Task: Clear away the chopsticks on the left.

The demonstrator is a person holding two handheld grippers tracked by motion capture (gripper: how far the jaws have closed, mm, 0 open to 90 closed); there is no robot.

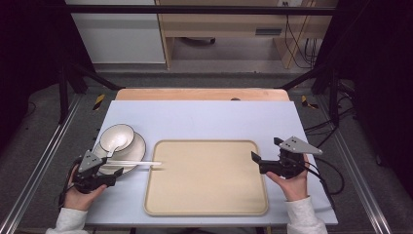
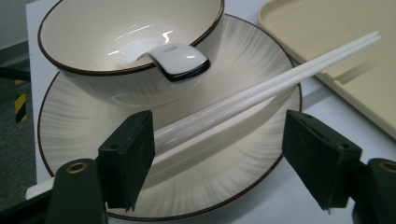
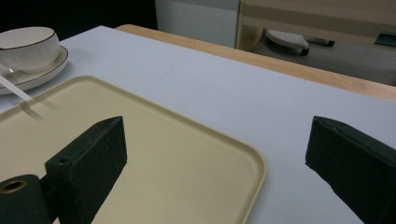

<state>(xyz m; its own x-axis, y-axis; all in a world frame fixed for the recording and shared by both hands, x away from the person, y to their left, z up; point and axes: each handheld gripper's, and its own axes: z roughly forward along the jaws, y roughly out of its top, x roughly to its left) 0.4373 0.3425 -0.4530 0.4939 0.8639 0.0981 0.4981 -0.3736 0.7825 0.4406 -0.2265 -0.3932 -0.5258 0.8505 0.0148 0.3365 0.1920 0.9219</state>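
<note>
White chopsticks (image 2: 261, 91) lie across the plate (image 2: 84, 135), tips over the tray (image 1: 207, 195), between the wide-apart jaws of the left gripper (image 2: 219, 156). The right gripper (image 3: 217, 170) gapes wide, holding nothing

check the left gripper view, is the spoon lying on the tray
No, the spoon rests in the bowl on the plate, apart from the tray.

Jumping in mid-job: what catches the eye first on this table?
A big beige tray fills the table's middle, bare. At its left a bowl with a spoon sits on a plate, and white chopsticks lie across the plate between the open left gripper jaws. The right gripper hovers open at the tray's right edge.
</note>
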